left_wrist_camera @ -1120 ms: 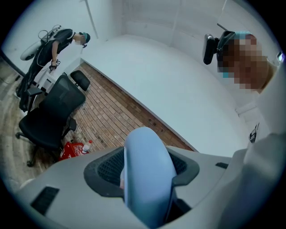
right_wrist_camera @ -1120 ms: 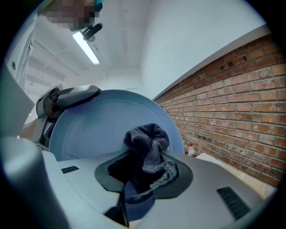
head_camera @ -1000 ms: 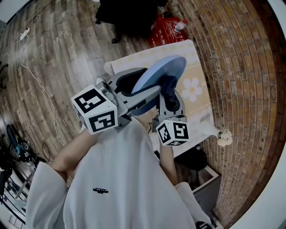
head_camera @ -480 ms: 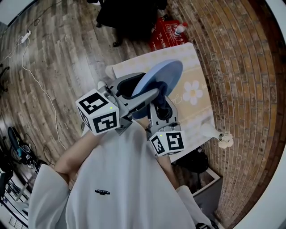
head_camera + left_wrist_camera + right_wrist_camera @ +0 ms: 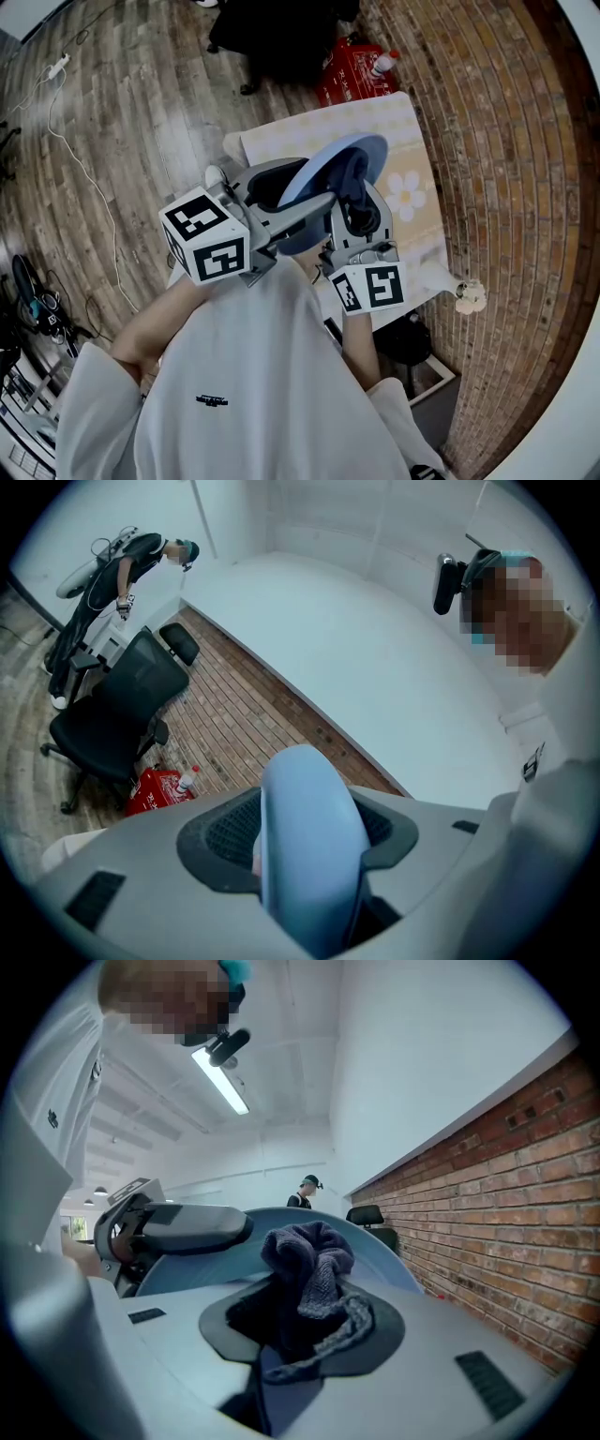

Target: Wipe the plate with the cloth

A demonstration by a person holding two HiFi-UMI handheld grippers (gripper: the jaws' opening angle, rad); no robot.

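The left gripper [image 5: 302, 208] pinches only the plate [image 5: 367, 150] rim, so the right gripper [image 5: 305, 1327], rubbing hard with its clamped cloth [image 5: 311, 1265], could twist it free

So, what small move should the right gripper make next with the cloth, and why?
Probably slide the right gripper across the face of the plate. Its jaws clamp the cloth, bunched right in front of the plate, which the left gripper holds on edge, so a wiping stroke seems due.
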